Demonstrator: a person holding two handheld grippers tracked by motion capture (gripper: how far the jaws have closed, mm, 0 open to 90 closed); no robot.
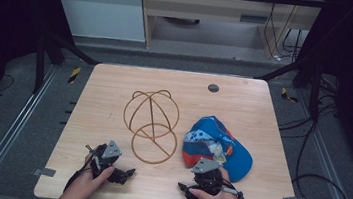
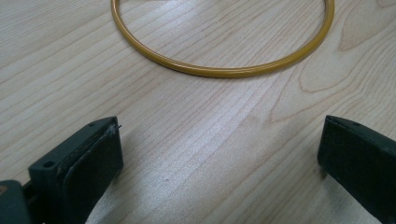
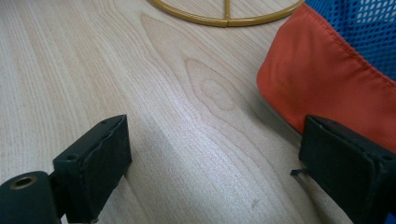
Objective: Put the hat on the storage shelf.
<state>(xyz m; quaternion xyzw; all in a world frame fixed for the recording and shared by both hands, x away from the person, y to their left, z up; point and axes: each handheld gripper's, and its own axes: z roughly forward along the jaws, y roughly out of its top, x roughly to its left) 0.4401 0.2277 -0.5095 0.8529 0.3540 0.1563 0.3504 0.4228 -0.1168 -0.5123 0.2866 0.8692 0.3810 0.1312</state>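
Already both tools rested low on the counter (image 1: 116, 80), jaws spread wide and empty.

Left tool (image 1: 123, 175) faced the yellow wire cap frame (image 1: 150, 125); right tool (image 1: 185, 189) sat just beside the blue-and-orange cap (image 1: 219, 147), its orange brim (image 3: 322, 79) touching one jaw. Closing there could pinch only brim and drag the cap. Bare counter lay ahead; its near edge was close behind.

Glossy wire frame (image 1: 150, 126) – cloth cap (image 1: 217, 147)
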